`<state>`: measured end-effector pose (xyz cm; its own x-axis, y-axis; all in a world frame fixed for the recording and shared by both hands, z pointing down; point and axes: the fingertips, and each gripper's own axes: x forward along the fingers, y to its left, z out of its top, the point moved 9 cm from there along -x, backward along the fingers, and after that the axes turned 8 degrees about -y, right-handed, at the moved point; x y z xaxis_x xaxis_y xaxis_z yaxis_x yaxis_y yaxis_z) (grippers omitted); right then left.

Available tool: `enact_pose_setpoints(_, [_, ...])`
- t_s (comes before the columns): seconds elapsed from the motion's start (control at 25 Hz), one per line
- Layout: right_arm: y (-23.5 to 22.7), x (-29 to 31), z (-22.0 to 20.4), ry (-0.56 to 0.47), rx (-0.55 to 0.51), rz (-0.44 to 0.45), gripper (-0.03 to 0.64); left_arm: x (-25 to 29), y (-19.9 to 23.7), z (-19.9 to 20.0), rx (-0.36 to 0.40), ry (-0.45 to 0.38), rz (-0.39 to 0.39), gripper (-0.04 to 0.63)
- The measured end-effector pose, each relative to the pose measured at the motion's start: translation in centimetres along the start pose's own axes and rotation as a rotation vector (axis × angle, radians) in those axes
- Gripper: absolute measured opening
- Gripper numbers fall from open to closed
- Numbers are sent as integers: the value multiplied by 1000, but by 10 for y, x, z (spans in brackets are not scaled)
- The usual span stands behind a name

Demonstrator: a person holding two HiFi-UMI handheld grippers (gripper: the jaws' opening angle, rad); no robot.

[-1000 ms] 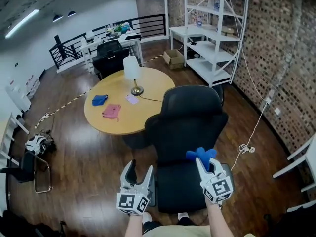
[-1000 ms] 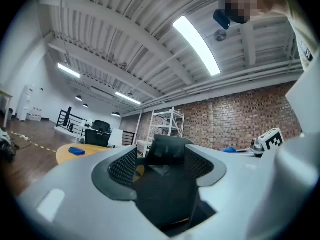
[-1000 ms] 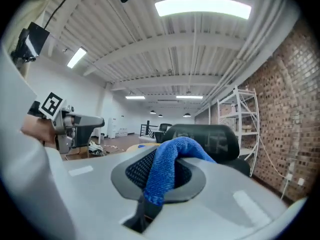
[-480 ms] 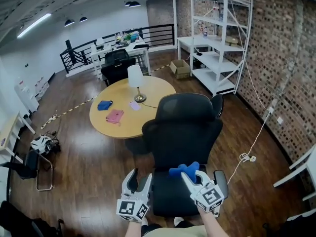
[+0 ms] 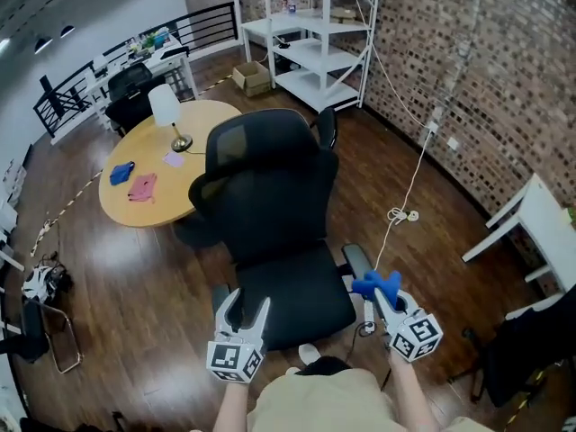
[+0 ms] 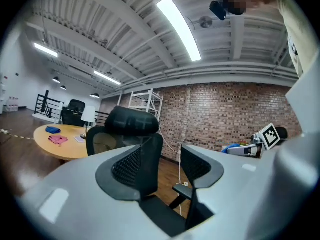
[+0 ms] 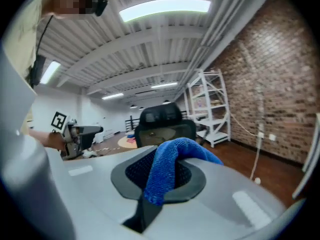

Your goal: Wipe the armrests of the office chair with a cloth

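Grips a bright blue terry cloth (image 5: pixel 376 283) in the right gripper (image 5: pixel 382 293), jaws pinched on its fold, at the near end of the armrest (image 5: pixel 353 261) on that side of the black mesh office chair (image 5: pixel 270 205); contact not discernible. Carries nothing in the left gripper (image 5: pixel 249 306), jaws spread wide, over the chair seat's front corner. Right of the chair, open dark wood floor (image 5: pixel 432 268), crossed by a white cable (image 5: pixel 407 196). Left of the backrest, close against it, a round wooden table (image 5: pixel 126 207) bearing a white lamp (image 5: pixel 167 111). Far behind the chair, an open cardboard box (image 5: pixel 251 77), contents unreadable.
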<state>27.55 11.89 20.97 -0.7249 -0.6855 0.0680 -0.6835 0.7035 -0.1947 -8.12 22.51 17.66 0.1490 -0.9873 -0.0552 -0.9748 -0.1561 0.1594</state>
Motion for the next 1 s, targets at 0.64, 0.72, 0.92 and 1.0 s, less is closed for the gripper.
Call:
enact_pose_setpoints(0.64, [9,-122,-52,141,208,-288,20,-8,-41,-93,-170,205,-245,232])
enact_pose_setpoints(0.72, [-2,-97,-52,198,168,-198,20,-3,-35,-97,-193,197,-205,231])
enact_pose_setpoints(0.92, [-65,-3,-62,372,-18,131,20,21,-27,-111,-200,152,-82,231])
enact_pose_setpoints(1.0, [-107,47,-67,429,-107,272,20,44,-38,-121,-177,136,-35,230])
